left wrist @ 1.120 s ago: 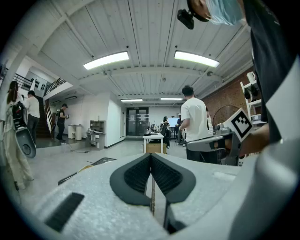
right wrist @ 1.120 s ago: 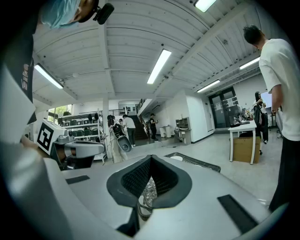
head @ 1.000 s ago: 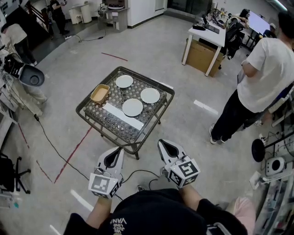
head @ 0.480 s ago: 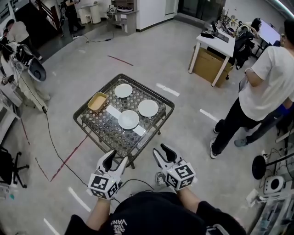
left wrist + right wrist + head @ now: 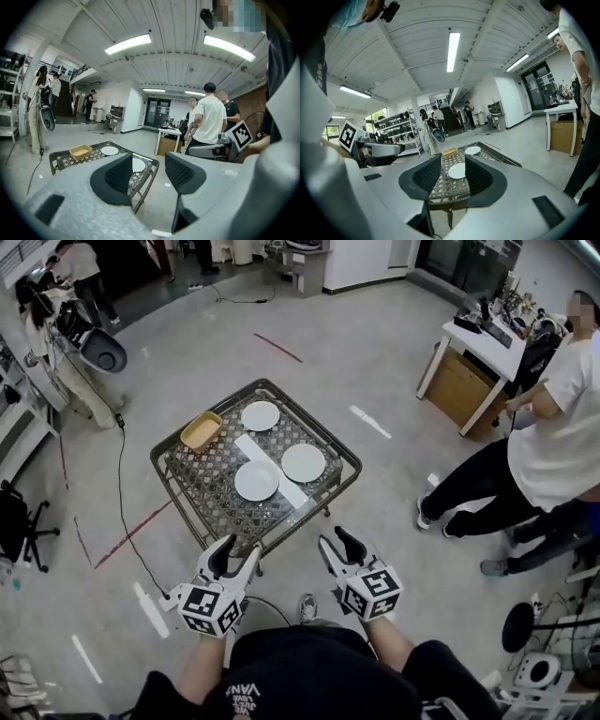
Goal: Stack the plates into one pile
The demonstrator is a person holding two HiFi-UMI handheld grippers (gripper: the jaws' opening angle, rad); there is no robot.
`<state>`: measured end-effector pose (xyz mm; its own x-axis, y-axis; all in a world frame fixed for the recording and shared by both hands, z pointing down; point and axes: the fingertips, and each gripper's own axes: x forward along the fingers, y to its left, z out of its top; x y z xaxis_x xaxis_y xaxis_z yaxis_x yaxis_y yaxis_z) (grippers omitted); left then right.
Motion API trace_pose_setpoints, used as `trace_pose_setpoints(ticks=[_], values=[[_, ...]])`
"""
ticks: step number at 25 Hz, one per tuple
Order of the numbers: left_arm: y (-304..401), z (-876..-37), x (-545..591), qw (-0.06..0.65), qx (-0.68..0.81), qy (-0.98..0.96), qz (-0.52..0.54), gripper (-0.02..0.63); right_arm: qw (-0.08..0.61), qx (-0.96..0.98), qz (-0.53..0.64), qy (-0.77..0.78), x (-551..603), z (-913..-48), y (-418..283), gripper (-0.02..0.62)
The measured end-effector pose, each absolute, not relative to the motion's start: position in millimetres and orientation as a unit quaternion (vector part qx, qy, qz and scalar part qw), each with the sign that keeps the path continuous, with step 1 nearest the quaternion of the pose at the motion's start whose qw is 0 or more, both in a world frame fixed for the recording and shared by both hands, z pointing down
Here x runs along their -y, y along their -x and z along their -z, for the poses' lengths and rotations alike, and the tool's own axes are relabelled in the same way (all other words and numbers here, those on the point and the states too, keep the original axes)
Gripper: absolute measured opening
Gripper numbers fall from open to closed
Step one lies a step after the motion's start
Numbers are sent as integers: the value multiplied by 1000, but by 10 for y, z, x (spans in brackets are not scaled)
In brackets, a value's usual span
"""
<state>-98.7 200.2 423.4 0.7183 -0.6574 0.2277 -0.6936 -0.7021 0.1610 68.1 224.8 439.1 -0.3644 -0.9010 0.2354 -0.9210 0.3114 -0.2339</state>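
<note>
Three white plates lie apart on the wicker table (image 5: 187,474): one at the far side (image 5: 260,415), one at the right (image 5: 303,462), one nearest me (image 5: 256,480). My left gripper (image 5: 234,556) hovers short of the table's near corner; its jaws are opening with nothing between them. My right gripper (image 5: 338,547) hangs beside it, open and empty. The left gripper view looks past its jaws (image 5: 149,173) at the far plate (image 5: 109,150) and the near plate (image 5: 138,164). Between the right gripper's open jaws (image 5: 453,176), farther off, shows the near plate (image 5: 457,170).
A tan tray (image 5: 202,430) sits at the table's left corner and a white strip (image 5: 267,457) lies across its middle. A person in a white shirt (image 5: 553,446) stands to the right. A white desk over a cardboard box (image 5: 469,367) is behind; a cable (image 5: 122,512) runs on the floor.
Both grippers' jaws have gone from shut to open. Both hands have moved forward toward the table, which now sits nearer in the head view.
</note>
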Motion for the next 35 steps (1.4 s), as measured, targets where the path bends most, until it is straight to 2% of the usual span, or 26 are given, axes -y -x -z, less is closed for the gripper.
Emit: trace_pose_setpoints(ticks=[10, 35], values=[[1109, -4442, -1874, 142, 410, -895, -101, 210, 37, 822, -198, -533, -2041, -4625, -689, 146], [1491, -4860, -214, 178, 363, -905, -135, 218, 87, 804, -210, -549, -393, -4948, -116, 146]])
